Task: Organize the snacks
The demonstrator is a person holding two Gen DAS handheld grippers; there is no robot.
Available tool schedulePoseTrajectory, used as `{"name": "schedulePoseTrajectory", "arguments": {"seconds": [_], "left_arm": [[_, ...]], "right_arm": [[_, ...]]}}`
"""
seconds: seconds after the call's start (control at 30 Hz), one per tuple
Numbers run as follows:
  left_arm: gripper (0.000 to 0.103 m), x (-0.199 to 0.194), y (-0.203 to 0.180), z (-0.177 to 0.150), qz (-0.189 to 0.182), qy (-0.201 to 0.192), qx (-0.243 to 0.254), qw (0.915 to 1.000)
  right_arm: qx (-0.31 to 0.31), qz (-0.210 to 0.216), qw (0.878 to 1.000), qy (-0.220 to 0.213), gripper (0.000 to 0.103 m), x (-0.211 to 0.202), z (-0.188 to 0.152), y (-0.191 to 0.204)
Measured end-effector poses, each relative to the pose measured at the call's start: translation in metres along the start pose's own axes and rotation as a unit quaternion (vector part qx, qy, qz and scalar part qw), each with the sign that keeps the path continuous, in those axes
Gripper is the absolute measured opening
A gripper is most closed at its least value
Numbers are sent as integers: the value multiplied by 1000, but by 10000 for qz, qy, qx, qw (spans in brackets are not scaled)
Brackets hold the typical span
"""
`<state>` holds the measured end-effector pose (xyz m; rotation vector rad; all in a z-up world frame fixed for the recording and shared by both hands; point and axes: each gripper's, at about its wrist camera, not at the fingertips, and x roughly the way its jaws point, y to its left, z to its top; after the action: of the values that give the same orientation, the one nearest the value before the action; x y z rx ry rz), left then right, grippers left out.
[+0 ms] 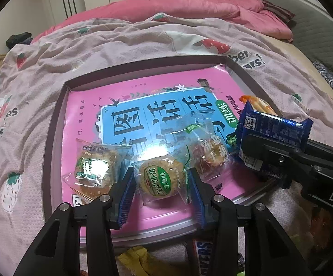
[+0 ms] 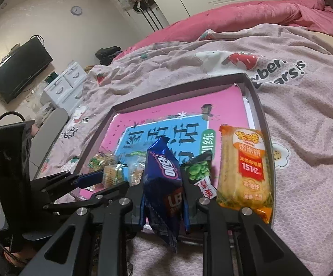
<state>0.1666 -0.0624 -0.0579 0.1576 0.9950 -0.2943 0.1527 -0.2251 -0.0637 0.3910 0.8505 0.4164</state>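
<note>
Right tool [image 2: 164, 197] pinching blue cookie pack [image 2: 163, 179] upright, just above tray [image 2: 261, 115] near edge, ready for a row. Left tool [image 1: 161, 191] wide around round green-label cookie [image 1: 159, 179] lying in tray.

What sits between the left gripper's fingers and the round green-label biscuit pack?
Nothing visible: the left gripper is open with its fingers either side of the round biscuit pack, which lies in the tray.

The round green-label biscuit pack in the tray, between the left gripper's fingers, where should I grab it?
Grip the round biscuit pack across its thick middle, from the near edge of the tray; the open left gripper already straddles it, and the crinkly end flaps would slip.
</note>
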Motion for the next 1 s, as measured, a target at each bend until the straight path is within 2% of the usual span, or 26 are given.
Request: {"name": "schedulePoseTrajectory", "arguments": {"seconds": [0.63,1.0], "left_arm": [[47,1,0,1,7,42,-42,10000],[49,2,-2,3,-38,31,-108,9999]], "right_arm": [[-209,-253,9995,25,25,-3,0,5],[-129,-336,9993,-24,26,-10,1,1]]}}
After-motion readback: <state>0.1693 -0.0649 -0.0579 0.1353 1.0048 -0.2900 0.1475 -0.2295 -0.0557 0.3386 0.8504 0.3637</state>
